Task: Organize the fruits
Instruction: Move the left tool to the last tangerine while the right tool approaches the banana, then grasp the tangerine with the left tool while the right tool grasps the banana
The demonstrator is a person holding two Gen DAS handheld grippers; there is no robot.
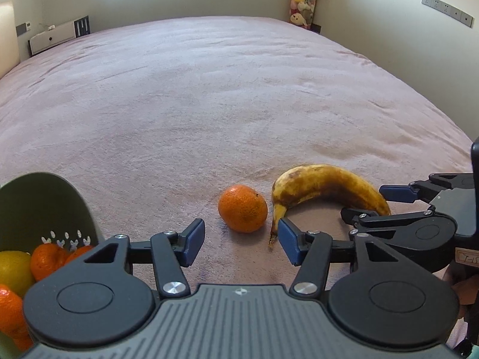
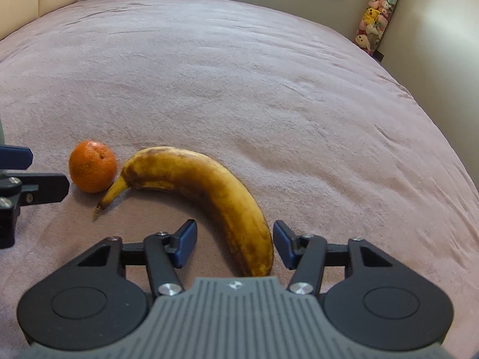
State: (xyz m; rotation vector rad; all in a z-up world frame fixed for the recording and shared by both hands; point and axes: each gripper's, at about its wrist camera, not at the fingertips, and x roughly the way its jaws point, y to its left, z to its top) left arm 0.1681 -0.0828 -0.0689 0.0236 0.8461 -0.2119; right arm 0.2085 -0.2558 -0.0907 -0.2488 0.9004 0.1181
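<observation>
Pink bedspread (image 1: 239,95) all round, and your right gripper (image 2: 235,240) straddles the banana (image 2: 209,185), pads not yet pressing. Your left gripper (image 1: 241,243), jaws apart, lines up on the tangerine (image 1: 242,208). Next: close both, then carry them to the green bowl (image 1: 45,203).

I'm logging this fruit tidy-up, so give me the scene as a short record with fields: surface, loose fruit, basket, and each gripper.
surface: pink blanket on a bed
loose fruit: tangerine and spotted banana, side by side on the blanket
basket: green basket at left, holding tangerines and a yellow-green fruit
left gripper: open, just short of the tangerine
right gripper: open, straddling the banana's near end, pads not pressing
</observation>
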